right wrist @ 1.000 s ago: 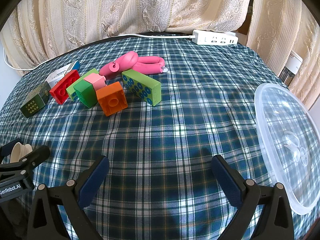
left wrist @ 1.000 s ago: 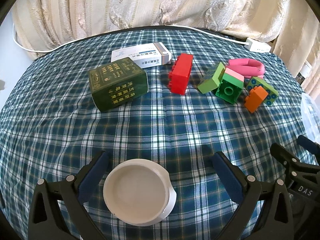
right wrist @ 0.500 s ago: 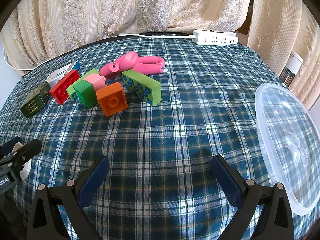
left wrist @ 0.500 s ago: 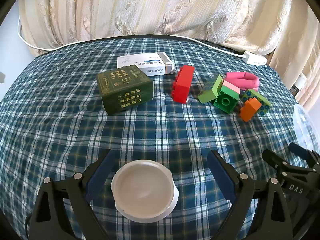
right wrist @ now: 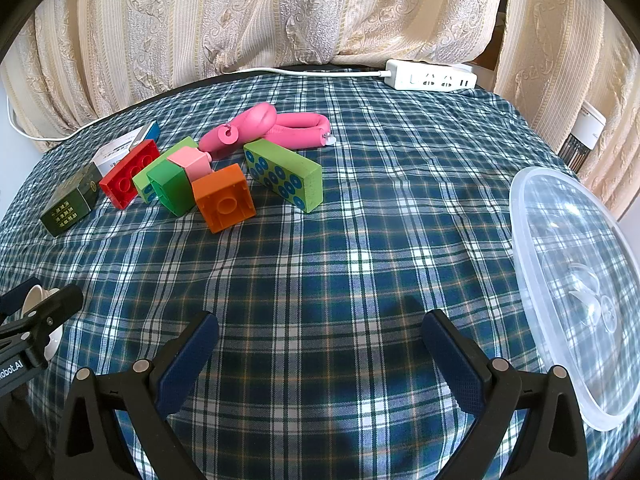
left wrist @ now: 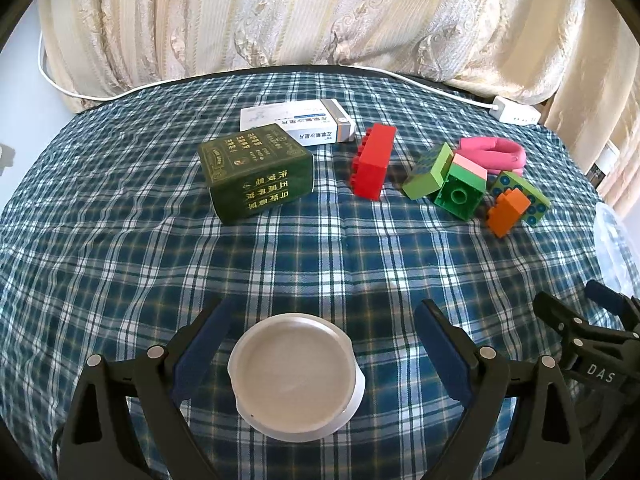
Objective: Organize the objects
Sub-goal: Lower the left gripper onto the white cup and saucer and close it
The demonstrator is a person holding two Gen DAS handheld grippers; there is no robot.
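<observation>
Cream curtains (left wrist: pixel 304 12) behind plaid tablecloth (right wrist: pixel 340 248)

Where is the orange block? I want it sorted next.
In the right wrist view the orange block lies left of centre on the plaid cloth, between the green block and the spotted green block.

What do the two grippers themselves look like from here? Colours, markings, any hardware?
The left gripper and the right gripper look alike: black plastic frames with triangular cut-outs and silver rivets, and dark blue pads on the jaws. White lettering shows on each body from the other camera, "DAS" on the right, "obot.AI" on the left. No cables or sleeves are visible.
</observation>
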